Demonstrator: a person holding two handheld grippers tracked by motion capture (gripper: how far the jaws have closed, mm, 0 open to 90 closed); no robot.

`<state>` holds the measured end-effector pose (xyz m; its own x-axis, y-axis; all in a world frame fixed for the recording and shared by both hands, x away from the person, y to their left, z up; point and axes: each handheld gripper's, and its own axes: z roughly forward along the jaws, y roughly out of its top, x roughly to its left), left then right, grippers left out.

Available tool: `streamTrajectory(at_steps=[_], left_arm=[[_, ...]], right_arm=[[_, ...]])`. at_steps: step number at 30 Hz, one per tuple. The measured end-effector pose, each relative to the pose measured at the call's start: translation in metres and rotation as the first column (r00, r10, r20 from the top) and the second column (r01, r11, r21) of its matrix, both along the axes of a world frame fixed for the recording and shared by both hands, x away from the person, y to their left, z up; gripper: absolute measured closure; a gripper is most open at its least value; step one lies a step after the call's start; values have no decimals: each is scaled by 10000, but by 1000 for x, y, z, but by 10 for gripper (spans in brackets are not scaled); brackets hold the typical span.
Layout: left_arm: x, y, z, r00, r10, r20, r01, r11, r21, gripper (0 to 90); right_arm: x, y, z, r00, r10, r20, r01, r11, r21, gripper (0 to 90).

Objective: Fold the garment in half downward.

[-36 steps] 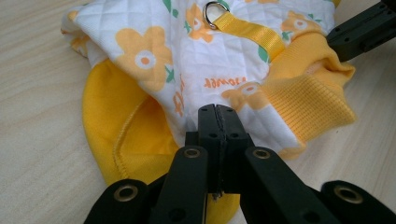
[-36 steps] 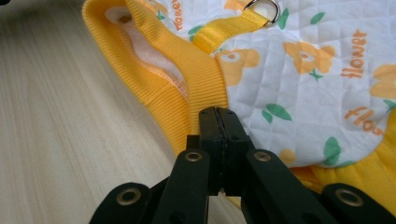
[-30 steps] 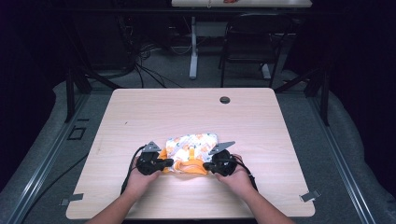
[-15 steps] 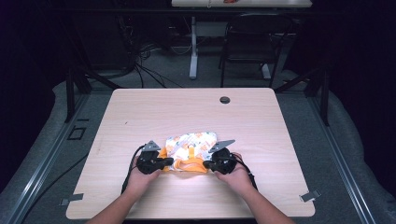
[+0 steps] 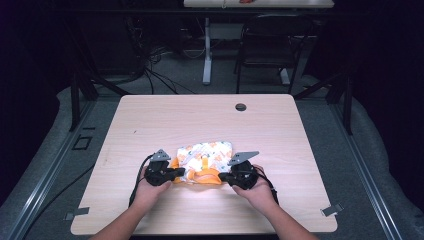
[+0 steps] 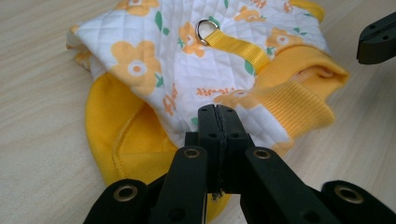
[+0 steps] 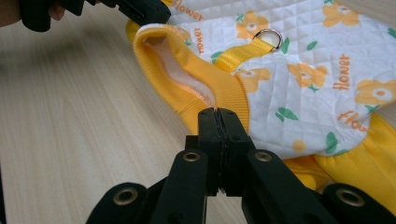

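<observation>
Small quilted garment [image 5: 205, 159] — white, orange flower print, yellow ribbed trim — lies on the near-centre of the table [image 5: 280, 130]. Left gripper [image 6: 217, 116]: jaws pressed together at its near edge. Right gripper [image 7: 218, 120]: jaws together at the ribbed collar [image 7: 205, 79] — whether either pinches fabric cannot be told.

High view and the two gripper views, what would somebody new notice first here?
First, the bright little garment, quilted white with orange flowers and yellow ribbed trim, lying near the front edge of the pale wooden table. Next, the left gripper and right gripper at its two ends, fingers pressed together at its yellow edge. A metal ring on a yellow strap glints on top.
</observation>
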<state>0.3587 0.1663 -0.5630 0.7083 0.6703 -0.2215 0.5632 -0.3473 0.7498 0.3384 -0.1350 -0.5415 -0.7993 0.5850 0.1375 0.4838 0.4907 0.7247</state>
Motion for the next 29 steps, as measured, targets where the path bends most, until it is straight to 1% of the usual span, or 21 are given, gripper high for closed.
streamTrajectory(at_steps=[6,7,9,10,11,12,13,15,17,19,20,24,25,26,28,29], left_arm=[[-9,6,11,9998,-80,191,82,9999,-130,898],[-11,8,12,9998,-39,179,43,9998,-187,898],[-15,14,14,9998,-14,219,16,9999,-136,898],[-16,17,15,9997,51,250,-46,9998,-187,898],[-17,20,15,9997,128,185,-124,9997,-209,897],[-19,24,15,9994,258,216,-252,9993,-291,897],[-20,27,15,9994,284,197,-277,9990,-346,897],[-23,35,13,9987,497,111,-491,9976,-489,897],[-26,42,11,9980,630,97,-623,9964,-575,897],[-31,47,8,9971,757,32,-753,9954,-598,897],[-35,51,5,9968,799,56,-795,9953,-552,897],[-44,58,-2,9967,808,122,-802,9958,-445,883],[-45,59,-2,9967,803,105,-798,9959,-431,868],[-47,60,-3,9966,799,205,-790,9960,-426,853],[-48,61,-2,9958,849,343,-838,9959,-329,809],[-49,62,-2,9951,895,423,-882,9956,-327,786]], right_arm=[[-6,-6,7,9997,-74,227,79,9997,-217,886],[-7,-9,8,9994,-200,271,203,9997,-117,886],[-10,-13,10,9986,-435,294,436,9990,-41,886],[-11,-17,11,9985,-448,325,451,9989,-86,885],[-13,-20,12,9982,-514,321,518,9986,-117,884],[-14,-22,11,9977,-589,322,592,9982,-69,883],[-16,-25,11,9970,-701,320,706,9974,-136,882],[-20,-31,11,9962,-813,313,818,9966,-140,882],[-23,-36,10,9950,-945,317,947,9955,-42,882],[-27,-40,8,9941,-1037,321,1038,9946,-6,881],[-28,-42,7,9941,-1036,319,1039,9946,-65,881],[-35,-49,2,9914,-1274,317,1271,9918,112,869],[-36,-50,0,9912,-1276,360,1274,9918,62,857],[-38,-50,0,9908,-1293,407,1295,9916,-10,847],[-42,-48,-3,9879,-1342,775,1351,9908,-64,797],[-44,-48,-5,9856,-1341,1029,1361,9906,-119,761]])
